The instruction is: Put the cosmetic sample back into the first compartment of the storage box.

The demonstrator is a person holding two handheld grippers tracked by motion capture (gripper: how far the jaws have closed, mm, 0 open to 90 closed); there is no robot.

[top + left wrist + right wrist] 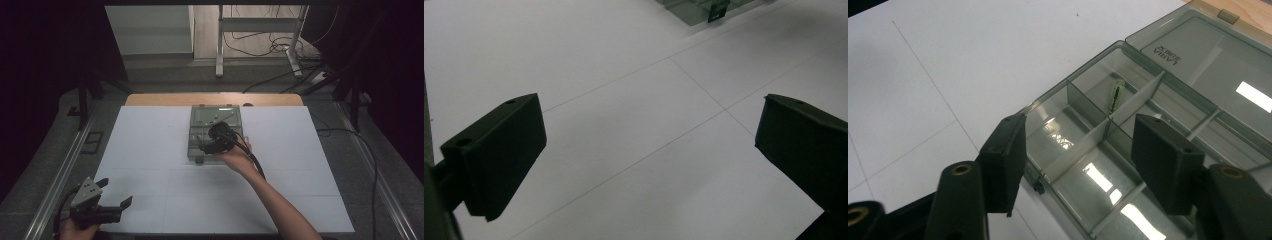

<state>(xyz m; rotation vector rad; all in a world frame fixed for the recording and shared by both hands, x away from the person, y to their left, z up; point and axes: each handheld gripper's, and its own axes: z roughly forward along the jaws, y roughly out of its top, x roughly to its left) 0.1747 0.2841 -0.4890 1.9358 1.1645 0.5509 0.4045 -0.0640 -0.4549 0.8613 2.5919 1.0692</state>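
A clear grey compartment box lies open in the middle of the white table, its lid folded back on the far side. My right gripper hangs over the box tray, held by a hand that reaches in from the lower right. In the right gripper view its jaws stand open over the dividers with nothing between the pads. A small green piece stands in one far compartment. My left gripper rests at the table's near left corner, open and empty.
The white table top is marked with thin seam lines. A wooden edge runs behind it. Metal rails flank both sides, and a cable trails over the right one. A corner of the box shows far ahead of the left jaws.
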